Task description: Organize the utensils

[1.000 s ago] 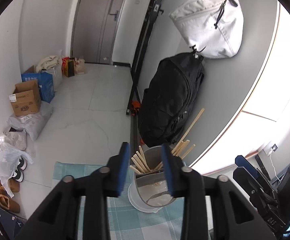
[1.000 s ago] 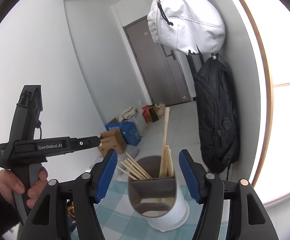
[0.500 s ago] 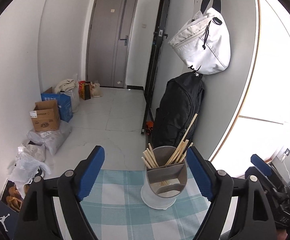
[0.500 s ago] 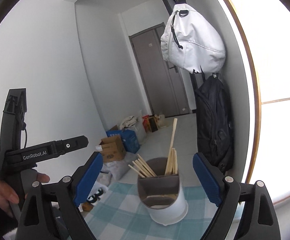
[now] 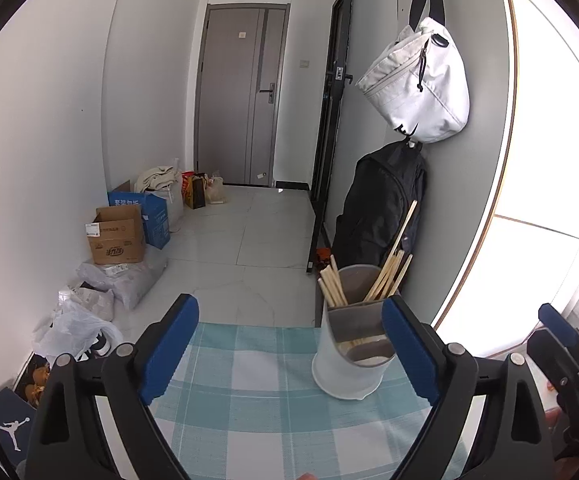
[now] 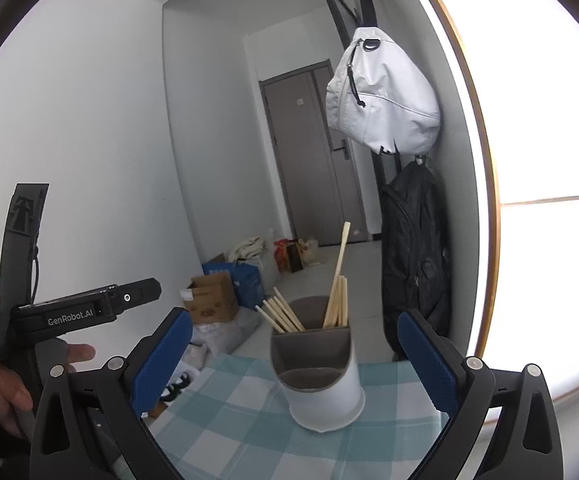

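The utensil holder stands upright on the checked cloth, at your left view's four o'clock, dead centre in the right. Chopsticks fill its back compartments; one stick stands taller. The front compartment looks empty. No loose utensils show, so sorting seems finished. Your left gripper and right gripper both gape wide, holding nothing.

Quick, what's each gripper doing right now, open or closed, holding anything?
Left gripper: open, fingers spread wide, holding nothing.
Right gripper: open, fingers spread wide, holding nothing.
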Tool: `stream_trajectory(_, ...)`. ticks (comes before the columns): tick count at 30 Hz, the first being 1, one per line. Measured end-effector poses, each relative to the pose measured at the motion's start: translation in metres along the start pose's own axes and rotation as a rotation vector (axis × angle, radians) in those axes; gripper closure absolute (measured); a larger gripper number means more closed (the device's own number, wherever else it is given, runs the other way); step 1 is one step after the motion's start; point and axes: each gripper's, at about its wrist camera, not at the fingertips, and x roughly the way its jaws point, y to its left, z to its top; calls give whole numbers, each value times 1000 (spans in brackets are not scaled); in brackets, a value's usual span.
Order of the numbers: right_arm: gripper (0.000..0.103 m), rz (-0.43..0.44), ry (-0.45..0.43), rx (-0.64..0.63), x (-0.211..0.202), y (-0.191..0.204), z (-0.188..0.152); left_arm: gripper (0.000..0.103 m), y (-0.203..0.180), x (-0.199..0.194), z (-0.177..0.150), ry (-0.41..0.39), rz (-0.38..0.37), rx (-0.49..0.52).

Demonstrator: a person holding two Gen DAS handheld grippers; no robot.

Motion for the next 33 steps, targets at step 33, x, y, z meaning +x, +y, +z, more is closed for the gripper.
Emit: stream_trajectory(33, 0, -12, 65, -23, 11, 0, -32, 9, 15, 16, -48, -26, 51, 3)
